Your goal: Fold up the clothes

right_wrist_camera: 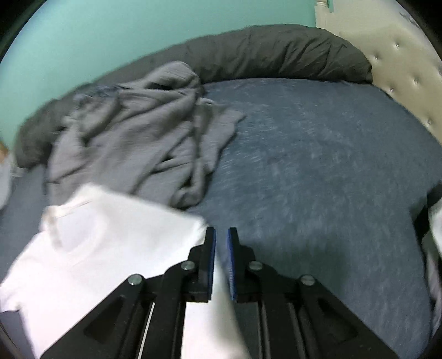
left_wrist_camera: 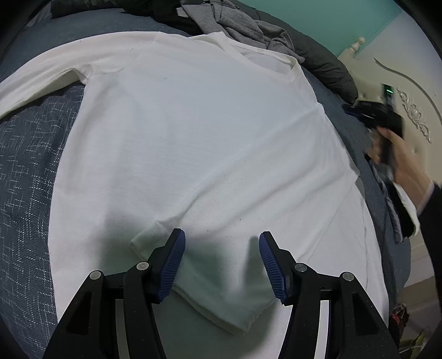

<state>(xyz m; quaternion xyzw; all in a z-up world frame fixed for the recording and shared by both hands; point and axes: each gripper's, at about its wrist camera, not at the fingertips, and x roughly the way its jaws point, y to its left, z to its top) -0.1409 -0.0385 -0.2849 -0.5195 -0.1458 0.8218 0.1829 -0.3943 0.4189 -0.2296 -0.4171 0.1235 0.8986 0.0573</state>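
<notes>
A white long-sleeved shirt [left_wrist_camera: 199,132] lies spread flat on the bed, neckline at the far side, one sleeve stretched out to the left and the other folded across its body. My left gripper [left_wrist_camera: 221,243] is open just above the folded sleeve's cuff [left_wrist_camera: 146,240] near the hem. In the right wrist view the shirt [right_wrist_camera: 91,248] is blurred, and my right gripper [right_wrist_camera: 221,234] has its jaws almost closed on the white cloth that runs between the fingers. The right gripper [left_wrist_camera: 356,111] also shows in the left wrist view, at the shirt's right edge, held by a hand.
A blue woven bedspread [right_wrist_camera: 317,179] covers the bed. A crumpled grey garment [right_wrist_camera: 143,132] lies beyond the shirt, with dark clothes [left_wrist_camera: 165,12] beside it. A dark grey pillow [right_wrist_camera: 276,49] lies along the teal wall. A cream padded headboard [right_wrist_camera: 400,69] stands at the right.
</notes>
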